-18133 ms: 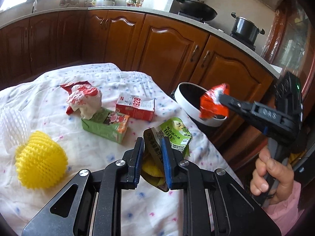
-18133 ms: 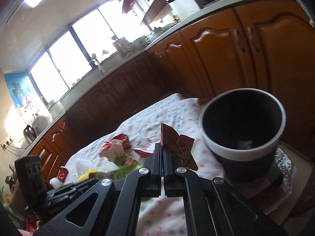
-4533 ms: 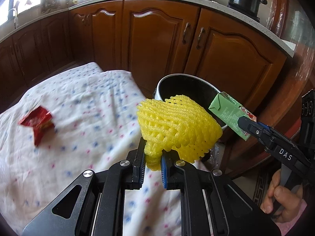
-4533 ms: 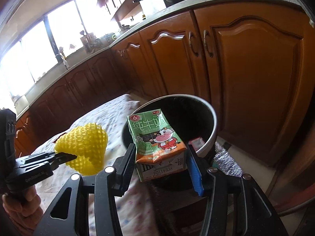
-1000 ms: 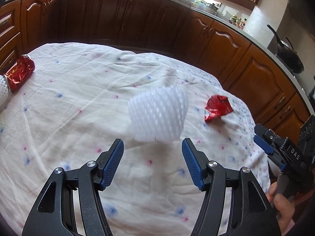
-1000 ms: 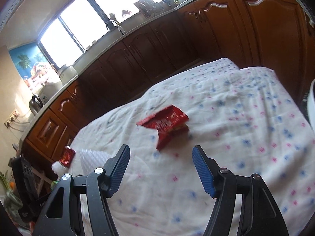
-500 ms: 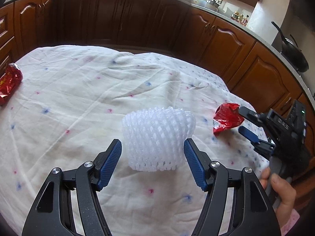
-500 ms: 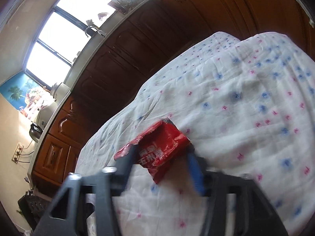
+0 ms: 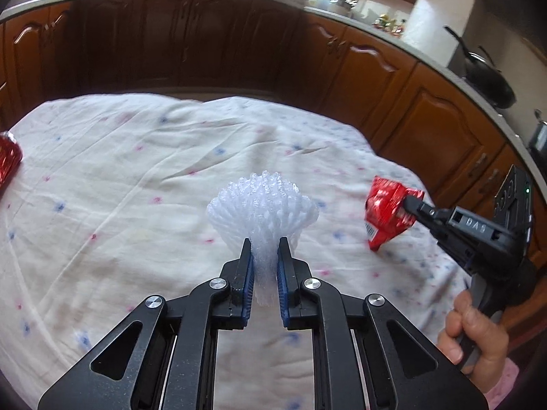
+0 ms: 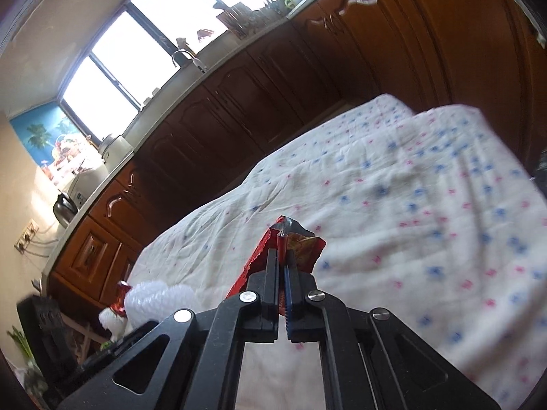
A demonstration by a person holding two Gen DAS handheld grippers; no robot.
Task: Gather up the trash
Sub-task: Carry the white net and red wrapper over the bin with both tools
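White foam net soft, open-meshed, faintly translucent; red wrapper glossy crinkled foil; tablecloth matt creased cotton-like cloth; cabinets varnished wood; fingers matt black plastic, ribbed blue pads.

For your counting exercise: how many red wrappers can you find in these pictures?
2. One red wrapper is pinched in the right gripper above the cloth. The other lies at the cloth's far left edge, partly cut off. More may lie out of view.
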